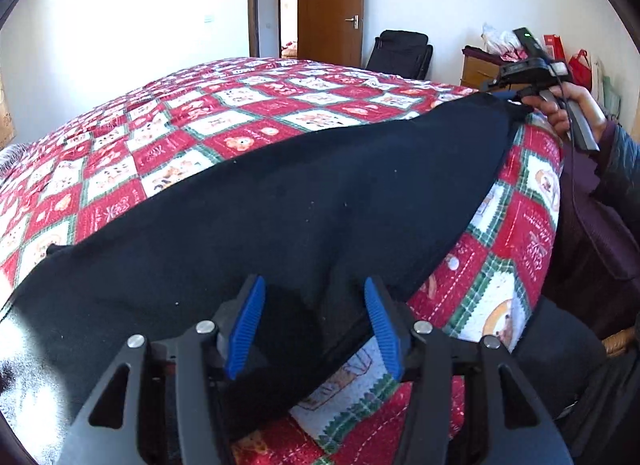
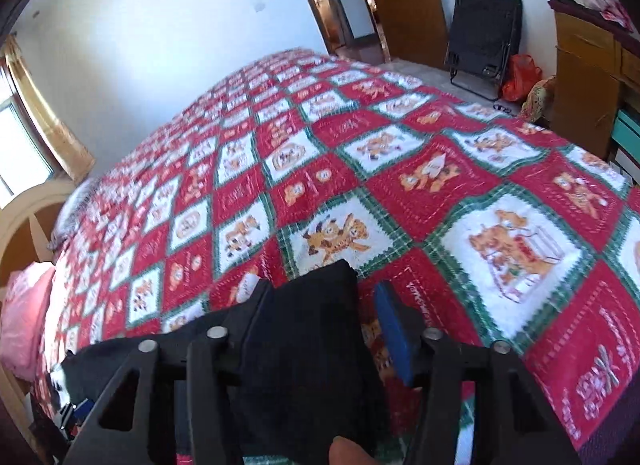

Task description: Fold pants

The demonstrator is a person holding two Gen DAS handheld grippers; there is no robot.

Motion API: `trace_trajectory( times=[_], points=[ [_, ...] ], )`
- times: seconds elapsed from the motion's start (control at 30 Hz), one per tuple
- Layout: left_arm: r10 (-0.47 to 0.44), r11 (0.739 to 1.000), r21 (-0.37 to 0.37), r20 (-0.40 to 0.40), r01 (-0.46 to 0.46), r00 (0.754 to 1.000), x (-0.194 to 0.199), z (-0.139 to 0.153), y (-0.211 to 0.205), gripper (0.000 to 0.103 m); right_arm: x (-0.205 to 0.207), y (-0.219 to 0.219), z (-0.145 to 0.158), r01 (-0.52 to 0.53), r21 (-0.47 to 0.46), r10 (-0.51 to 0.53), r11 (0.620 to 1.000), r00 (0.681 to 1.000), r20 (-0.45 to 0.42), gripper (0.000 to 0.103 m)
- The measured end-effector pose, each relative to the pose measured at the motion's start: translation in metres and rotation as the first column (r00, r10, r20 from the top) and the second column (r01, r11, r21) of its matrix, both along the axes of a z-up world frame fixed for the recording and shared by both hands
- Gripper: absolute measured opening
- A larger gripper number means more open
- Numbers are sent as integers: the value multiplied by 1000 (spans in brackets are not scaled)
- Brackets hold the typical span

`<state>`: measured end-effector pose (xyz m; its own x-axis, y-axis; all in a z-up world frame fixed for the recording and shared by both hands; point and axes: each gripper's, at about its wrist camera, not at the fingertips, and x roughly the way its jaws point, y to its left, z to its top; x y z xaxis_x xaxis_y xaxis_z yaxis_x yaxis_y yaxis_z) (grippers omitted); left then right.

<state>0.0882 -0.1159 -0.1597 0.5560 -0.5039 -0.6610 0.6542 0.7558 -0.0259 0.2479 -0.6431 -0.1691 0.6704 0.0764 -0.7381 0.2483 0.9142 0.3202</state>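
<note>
Right wrist view's pretty smeared, so the quilt (image 2: pixel 360 169) pictures blur. The pants (image 2: pixel 312 345) cover the right gripper's (image 2: pixel 320 297) left pad, and their lower end runs off-frame.

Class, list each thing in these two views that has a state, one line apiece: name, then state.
pants: lying stretched along the bed's near edge
left gripper: open, fingers apart over the pants' edge
right gripper: open, pants end between the fingers, one pad clear of it
bedspread: spread flat
door: open
</note>
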Motion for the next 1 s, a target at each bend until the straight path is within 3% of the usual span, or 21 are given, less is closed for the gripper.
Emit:
trace_trajectory(
  times=[0.13, 0.3, 0.47, 0.57, 0.63, 0.67, 0.77, 0.9, 1.0],
  points=[
    [-9, 1000, 19, 10, 9, 1000, -1, -2, -5, 65, 8, -7, -4, 2, 22, -2, 1000, 1000, 4, 7],
    [-8, 1000, 24, 21, 7, 1000, -4, -5, -6, 69, 9, -6, 17, 25, -50, -22, 998, 997, 69, 3],
    [-16, 999, 30, 30, 15, 999, -6, -6, -9, 74, 19, -8, 5, 16, -73, -16, 997, 1000, 8, 3],
    [-16, 1000, 24, 33, 15, 999, -6, -6, -9, 74, 3, -12, 9, 54, -84, -54, 995, 998, 13, 12],
    [-14, 1000, 12, 33, 14, 999, -5, -6, -8, 75, -18, -15, 17, 81, -79, -79, 994, 996, 34, 42],
    [-13, 1000, 9, 34, 12, 999, -6, -6, -8, 75, -28, -18, 19, 85, -53, -82, 995, 996, 46, 45],
    [-9, 1000, 0, 38, 9, 999, -6, -7, -7, 75, -62, -20, 24, 84, 29, -86, 996, 994, 70, 45],
    [-7, 1000, -6, 38, 7, 999, -7, -6, -7, 75, -78, -7, 17, 31, 94, -36, 995, 998, 49, 45],
    [-7, 1000, -7, 37, 8, 999, -7, -6, -7, 75, -74, 3, 7, 40, 69, -42, 997, 999, 21, 42]
  ],
)
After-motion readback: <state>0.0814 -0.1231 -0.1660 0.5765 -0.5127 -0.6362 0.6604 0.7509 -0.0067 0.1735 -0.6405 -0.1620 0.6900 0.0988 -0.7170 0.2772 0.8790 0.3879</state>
